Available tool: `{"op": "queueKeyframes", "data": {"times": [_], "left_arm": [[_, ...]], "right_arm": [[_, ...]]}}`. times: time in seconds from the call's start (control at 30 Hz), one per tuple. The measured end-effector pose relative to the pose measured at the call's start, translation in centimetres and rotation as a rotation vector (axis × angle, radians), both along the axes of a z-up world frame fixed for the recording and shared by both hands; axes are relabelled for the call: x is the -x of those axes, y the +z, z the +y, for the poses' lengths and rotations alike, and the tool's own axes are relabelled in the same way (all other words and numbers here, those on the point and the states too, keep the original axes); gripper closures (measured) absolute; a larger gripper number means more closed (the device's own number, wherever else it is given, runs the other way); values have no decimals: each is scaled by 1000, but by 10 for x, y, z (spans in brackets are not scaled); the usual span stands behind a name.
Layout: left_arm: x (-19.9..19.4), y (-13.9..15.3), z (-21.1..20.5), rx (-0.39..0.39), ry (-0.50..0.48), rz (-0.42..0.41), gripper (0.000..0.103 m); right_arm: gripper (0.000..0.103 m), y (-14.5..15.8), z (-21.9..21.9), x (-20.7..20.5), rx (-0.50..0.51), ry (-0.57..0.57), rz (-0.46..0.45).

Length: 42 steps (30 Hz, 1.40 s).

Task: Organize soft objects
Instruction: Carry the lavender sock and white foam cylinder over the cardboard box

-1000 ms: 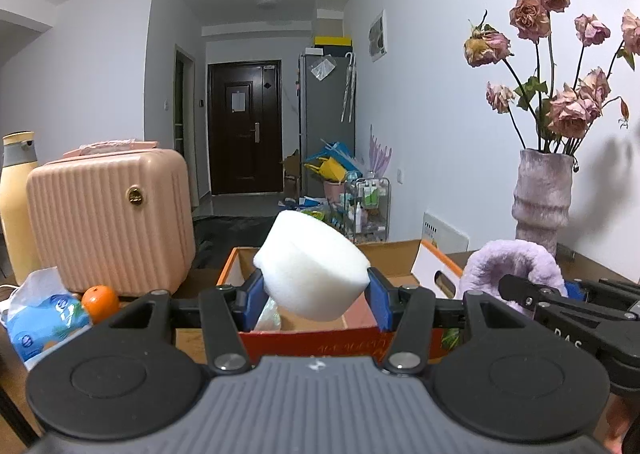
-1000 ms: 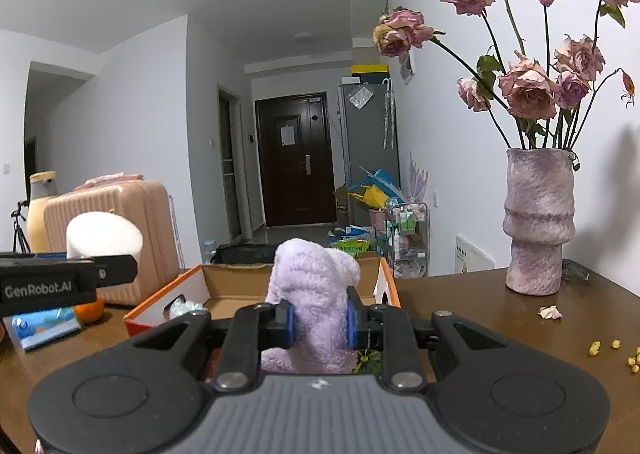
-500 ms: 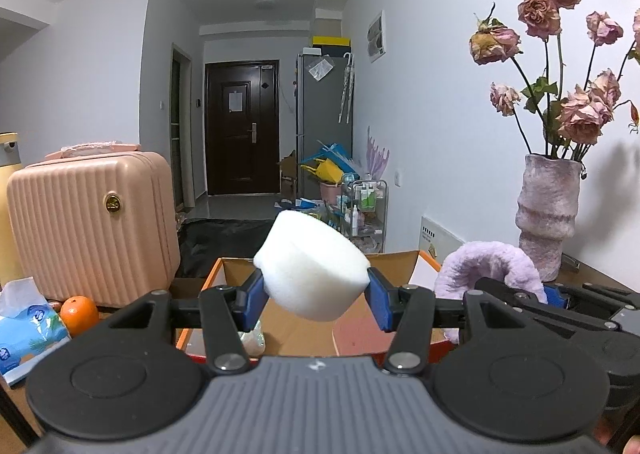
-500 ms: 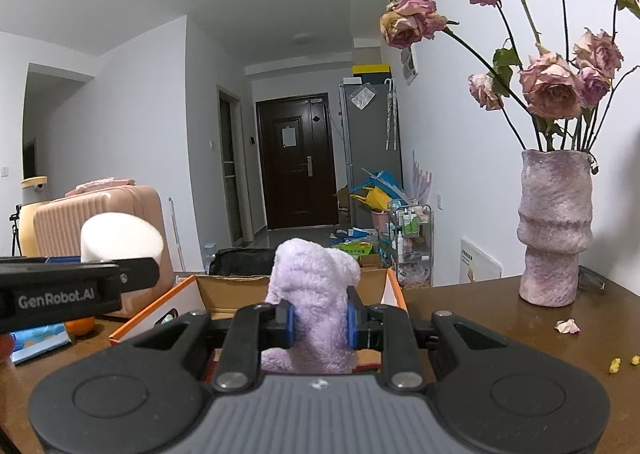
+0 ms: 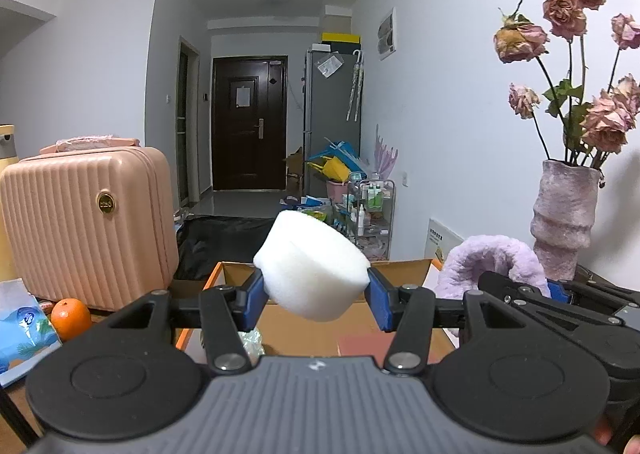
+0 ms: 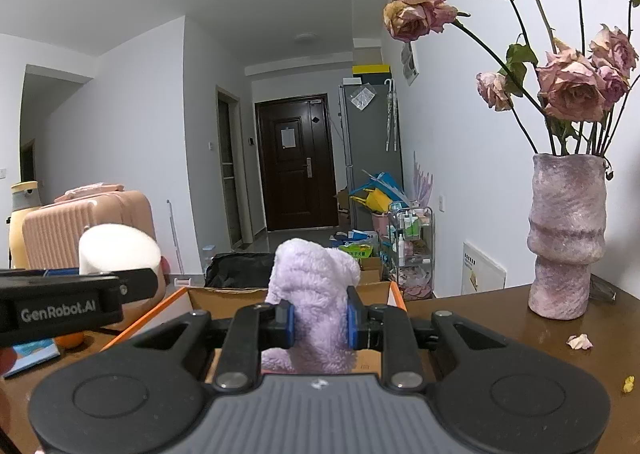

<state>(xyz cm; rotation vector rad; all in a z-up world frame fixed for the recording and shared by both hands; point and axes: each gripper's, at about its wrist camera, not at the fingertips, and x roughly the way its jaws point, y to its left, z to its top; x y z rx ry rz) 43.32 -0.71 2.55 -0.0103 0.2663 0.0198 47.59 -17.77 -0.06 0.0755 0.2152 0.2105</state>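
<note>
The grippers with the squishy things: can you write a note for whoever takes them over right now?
Left gripper: shut on the white foam block, held in the air above the near edge of the open cardboard box.
Right gripper: shut on the purple plush item, also at the box's near edge.
Done: both soft things are picked up; something pale already lies in the box.
Left: lower each over the box, open the gripper, let go. Mind the vase on the right.

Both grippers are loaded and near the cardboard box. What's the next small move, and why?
Probably carry both a little further over the open cardboard box, then let go. The left gripper clamps the white foam piece and the right gripper the purple plush, both at the box's near edge, above its floor.
</note>
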Motion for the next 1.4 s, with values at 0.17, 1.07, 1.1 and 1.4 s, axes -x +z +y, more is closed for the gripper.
{"op": "queueKeyframes", "data": {"times": [0.17, 1.07, 1.1, 1.4], "left_arm": [[-12, 0, 1, 10, 9, 2, 50], [-89, -14, 8, 23, 106, 87, 50], [-90, -15, 8, 24, 109, 92, 50], [-114, -28, 10, 35, 135, 166, 50]], "right_arm": [[81, 2, 2, -14, 6, 1, 4], [81, -8, 28, -86, 137, -6, 147], [81, -9, 29, -89, 138, -6, 158], [81, -25, 29, -107, 135, -6, 212]]}}
